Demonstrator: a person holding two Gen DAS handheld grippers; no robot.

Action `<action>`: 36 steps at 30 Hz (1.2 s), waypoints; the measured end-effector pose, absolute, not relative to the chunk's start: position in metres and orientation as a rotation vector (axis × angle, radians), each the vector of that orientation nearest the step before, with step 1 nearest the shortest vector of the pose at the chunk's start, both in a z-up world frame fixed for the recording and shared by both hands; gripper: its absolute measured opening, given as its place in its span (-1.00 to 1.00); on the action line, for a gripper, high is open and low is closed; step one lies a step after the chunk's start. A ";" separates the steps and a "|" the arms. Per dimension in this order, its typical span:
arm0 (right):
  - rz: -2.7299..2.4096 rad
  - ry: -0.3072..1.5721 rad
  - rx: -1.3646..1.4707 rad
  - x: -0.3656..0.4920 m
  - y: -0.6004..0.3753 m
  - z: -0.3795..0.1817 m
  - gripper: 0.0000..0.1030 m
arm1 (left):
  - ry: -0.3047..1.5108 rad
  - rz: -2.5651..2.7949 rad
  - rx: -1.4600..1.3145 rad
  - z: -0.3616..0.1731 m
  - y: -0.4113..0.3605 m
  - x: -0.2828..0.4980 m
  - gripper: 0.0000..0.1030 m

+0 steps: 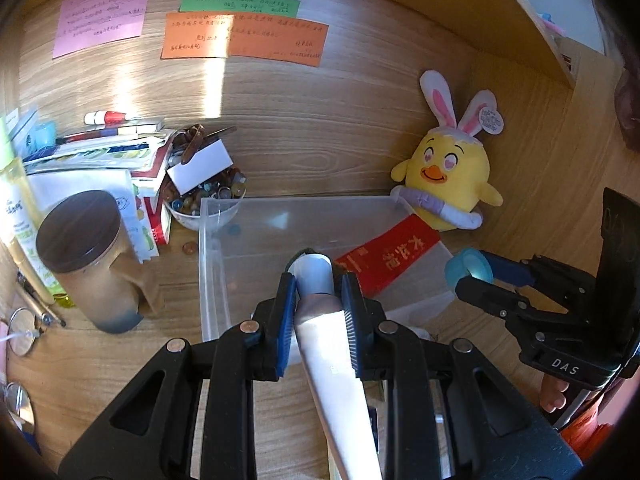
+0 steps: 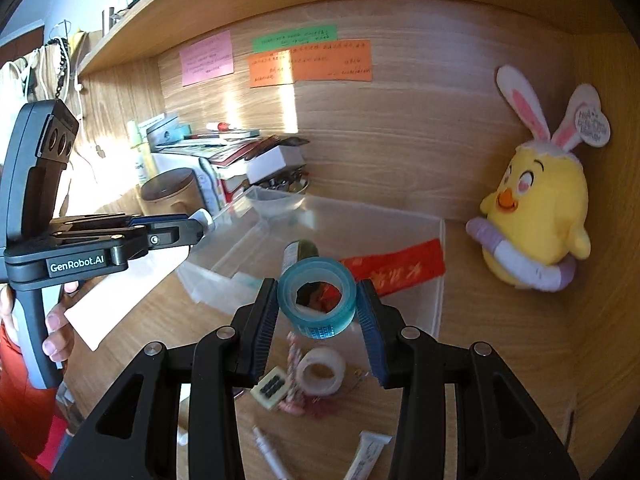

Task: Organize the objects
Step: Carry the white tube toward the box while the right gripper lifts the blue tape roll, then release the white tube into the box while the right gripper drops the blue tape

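My left gripper (image 1: 318, 294) is shut on a white tube (image 1: 332, 344) with a white cap, held over the near edge of a clear plastic bin (image 1: 208, 264). My right gripper (image 2: 318, 300) is shut on a blue tape roll (image 2: 318, 306), held just above the bin's near right side (image 2: 442, 280). A red envelope (image 1: 386, 260) lies in the bin, also in the right wrist view (image 2: 394, 266), beside a small dark-capped bottle (image 2: 298, 250). The right gripper with the tape roll (image 1: 468, 266) also shows in the left wrist view, and the left gripper (image 2: 196, 226) in the right wrist view.
A yellow chick plush (image 1: 450, 176) leans on the back wall at the right. A frosted jar with dark lid (image 1: 86, 256), stacked books (image 1: 100, 156) and a bowl of small items (image 1: 204, 200) stand left of the bin. A white tape roll (image 2: 320, 372), pens and tubes lie on the desk.
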State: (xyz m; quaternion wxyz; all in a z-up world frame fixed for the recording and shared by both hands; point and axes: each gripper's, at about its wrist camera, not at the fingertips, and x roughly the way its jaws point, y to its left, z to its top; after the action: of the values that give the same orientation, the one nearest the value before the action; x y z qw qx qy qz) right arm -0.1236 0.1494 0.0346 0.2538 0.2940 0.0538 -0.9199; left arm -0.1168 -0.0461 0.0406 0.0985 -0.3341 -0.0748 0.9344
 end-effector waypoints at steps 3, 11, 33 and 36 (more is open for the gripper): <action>-2.515 0.162 0.797 -0.133 0.147 0.038 -0.29 | -0.233 2.760 -1.006 0.038 -0.048 -0.126 -0.56; -2.524 0.196 0.795 -0.154 0.140 0.042 -0.29 | -0.261 2.758 -1.075 0.026 -0.058 -0.152 -0.56; -2.453 0.193 1.037 -0.221 0.127 -0.012 -0.29 | -0.306 2.728 -1.263 -0.004 -0.074 -0.222 -0.55; -2.448 0.200 1.045 -0.223 0.125 -0.015 -0.29 | -0.300 2.742 -1.270 -0.006 -0.076 -0.225 -0.55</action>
State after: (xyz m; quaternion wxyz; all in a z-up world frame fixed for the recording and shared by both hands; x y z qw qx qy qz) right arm -0.2226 0.1252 -0.0154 0.2341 0.3806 0.0728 -0.8917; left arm -0.2247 -0.0757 -0.0061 0.0523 -0.4177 -0.0987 0.9017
